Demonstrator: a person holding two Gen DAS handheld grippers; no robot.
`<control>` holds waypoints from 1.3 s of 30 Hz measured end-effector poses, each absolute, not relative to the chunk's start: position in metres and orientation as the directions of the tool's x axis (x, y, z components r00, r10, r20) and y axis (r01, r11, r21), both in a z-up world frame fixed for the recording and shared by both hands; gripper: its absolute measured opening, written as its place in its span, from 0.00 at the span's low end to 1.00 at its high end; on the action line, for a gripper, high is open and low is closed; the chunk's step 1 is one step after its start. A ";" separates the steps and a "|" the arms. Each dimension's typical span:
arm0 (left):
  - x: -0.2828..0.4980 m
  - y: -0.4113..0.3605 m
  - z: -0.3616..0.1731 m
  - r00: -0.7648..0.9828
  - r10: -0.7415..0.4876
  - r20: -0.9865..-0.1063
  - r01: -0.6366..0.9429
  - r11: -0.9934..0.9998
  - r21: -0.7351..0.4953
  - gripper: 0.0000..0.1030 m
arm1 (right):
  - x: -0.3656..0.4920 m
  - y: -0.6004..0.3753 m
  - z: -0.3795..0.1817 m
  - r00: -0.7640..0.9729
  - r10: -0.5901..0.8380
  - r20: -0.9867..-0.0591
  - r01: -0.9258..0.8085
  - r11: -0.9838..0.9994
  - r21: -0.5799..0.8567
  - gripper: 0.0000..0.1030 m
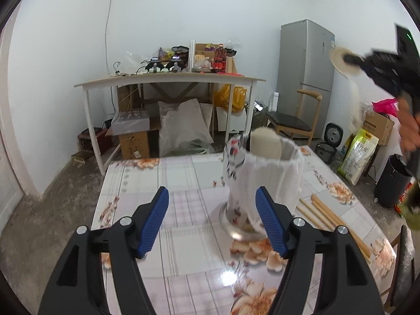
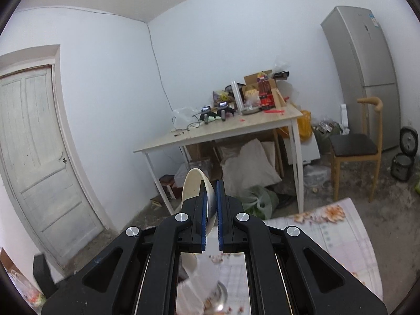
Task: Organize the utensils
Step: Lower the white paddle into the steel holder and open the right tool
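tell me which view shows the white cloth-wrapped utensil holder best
The left wrist view: the white cloth-wrapped utensil holder stands whole, though blurred, on the floral table. The right wrist view catches only a blurred part of it behind the gripper frame.

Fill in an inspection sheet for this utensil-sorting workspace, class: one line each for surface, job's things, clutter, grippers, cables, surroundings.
Surface: table under a glossy floral cloth.
Job's things: white holder upright on the cloth with a pale utensil in it; wooden chopsticks lying beside it; pale plate held on edge, off the table.
Clutter: far desk piled with bottles and bags; boxes and sacks beneath.
Grippers: left gripper open, nothing between the pads; right gripper shut on the plate's rim.
Cables: one wire runs up the wall behind the desk.
Surroundings: fridge, wooden chair, door, rice cookers on the floor.
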State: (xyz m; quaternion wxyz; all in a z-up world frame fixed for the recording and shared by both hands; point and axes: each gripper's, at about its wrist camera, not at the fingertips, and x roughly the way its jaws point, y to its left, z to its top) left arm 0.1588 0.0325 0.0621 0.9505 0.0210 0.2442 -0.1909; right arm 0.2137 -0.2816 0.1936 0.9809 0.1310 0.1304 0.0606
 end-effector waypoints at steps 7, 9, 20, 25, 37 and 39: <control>0.153 0.042 0.050 0.804 -0.338 -0.490 0.361 0.931 -0.051 0.65 | 0.263 -0.237 0.173 0.955 0.110 -0.277 -0.074 0.988 0.135 0.05; 0.155 0.046 0.049 0.804 -0.334 -0.491 0.357 0.933 -0.051 0.65 | 0.271 -0.228 0.165 0.952 0.094 -0.291 -0.069 0.993 0.094 0.05; 0.159 0.053 0.046 0.801 -0.331 -0.499 0.344 0.936 -0.068 0.65 | 0.291 -0.187 0.130 0.927 0.101 -0.360 -0.134 0.989 -0.068 0.05; 0.159 0.052 0.045 0.800 -0.332 -0.500 0.344 0.936 -0.072 0.65 | 0.297 -0.171 0.118 0.892 0.158 -0.423 -0.229 0.966 -0.123 0.06; 0.158 0.051 0.043 0.795 -0.339 -0.502 0.349 0.934 -0.078 0.65 | 0.293 -0.158 0.108 0.785 0.321 -0.530 -0.411 0.910 -0.058 0.12; 0.158 0.052 0.044 0.795 -0.340 -0.502 0.348 0.934 -0.080 0.65 | 0.293 -0.159 0.105 0.780 0.325 -0.534 -0.412 0.910 -0.048 0.12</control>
